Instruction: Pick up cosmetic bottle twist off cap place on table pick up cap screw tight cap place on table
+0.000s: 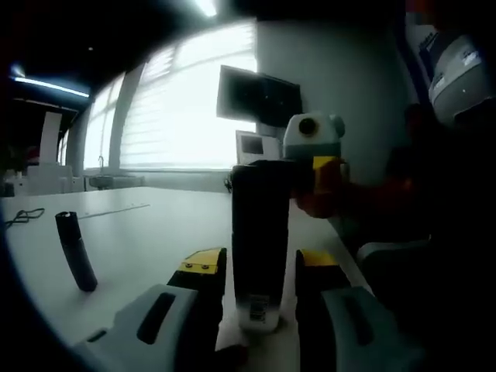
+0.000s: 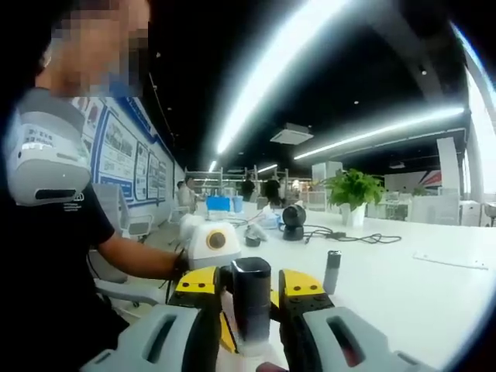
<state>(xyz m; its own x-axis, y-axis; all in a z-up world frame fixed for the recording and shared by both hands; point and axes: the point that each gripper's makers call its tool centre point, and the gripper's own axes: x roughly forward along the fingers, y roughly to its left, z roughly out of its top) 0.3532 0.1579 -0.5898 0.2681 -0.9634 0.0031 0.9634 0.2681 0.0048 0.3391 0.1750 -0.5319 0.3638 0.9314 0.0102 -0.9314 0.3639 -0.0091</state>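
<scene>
Both claws, left (image 1: 260, 271) and right (image 2: 252, 298), pinch one tall dark cosmetic bottle (image 1: 260, 240) with a pale base.

A white surface (image 1: 147, 240) carries a dark leaning tube (image 1: 76, 252) and a black cable (image 1: 23, 218) near its far edge.

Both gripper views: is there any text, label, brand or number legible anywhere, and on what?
None can be read.
Cosmetic bottle: pale label near its base, print too blurred.
Wall posters: blue-framed panels, text too small.
White device near the person's shoulder: small grey lettering, blurred.
Wall screen: dark, nothing legible.
</scene>
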